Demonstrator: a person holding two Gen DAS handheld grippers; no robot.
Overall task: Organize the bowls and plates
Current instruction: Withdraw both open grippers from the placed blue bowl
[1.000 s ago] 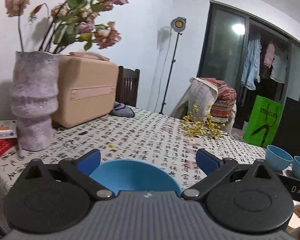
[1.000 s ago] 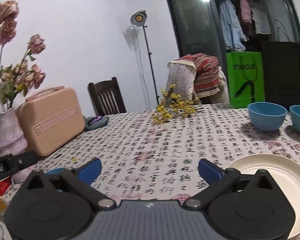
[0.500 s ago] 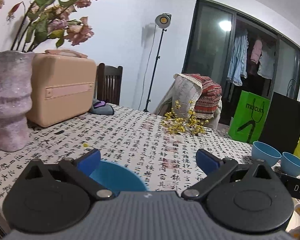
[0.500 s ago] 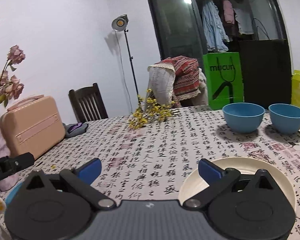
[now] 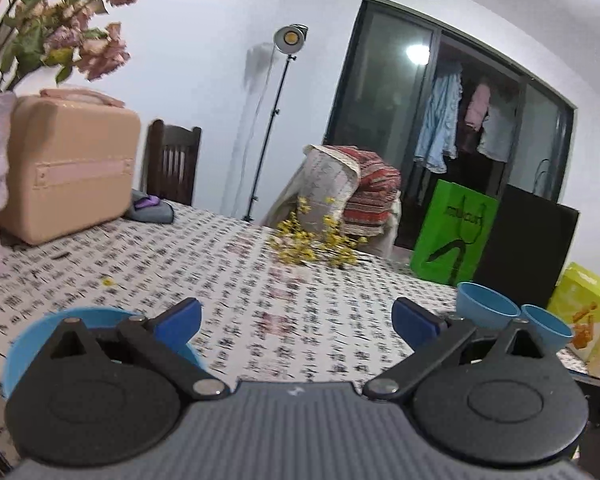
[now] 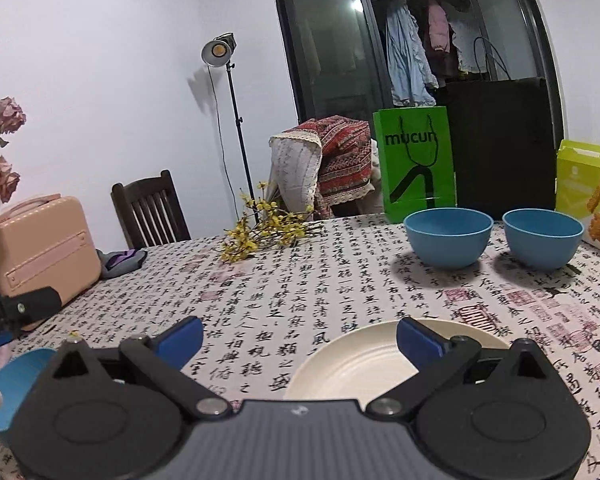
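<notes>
**Both views swung toward the right side of the worktop**

Since a second ago, the blue bowl seen between the left tongs has been shifted to the lower left of that view, and the white plate has been brought further in under the right tongs.

The worktop [image 6: 300,280], covered by a cloth printed with black characters, is seen in both views. A beige case [image 6: 36,240] is stood at its far left, and a green bag [image 6: 416,164] behind its far edge. The white plate [image 6: 360,364] lies flat on the cloth, near the front, with the right finger of the right tongs [image 6: 300,338] over its rim. Two blue bowls [image 6: 448,236] [image 6: 542,238] are set upright side by side, close but apart, at the far right. A third blue bowl [image 5: 32,344] is seen beneath the left finger of the left tongs [image 5: 296,318], near the front left edge. Yellow flower sprigs [image 6: 264,232] lie near the far edge.

Both tongs are held wide apart, with nothing gripped.
</notes>
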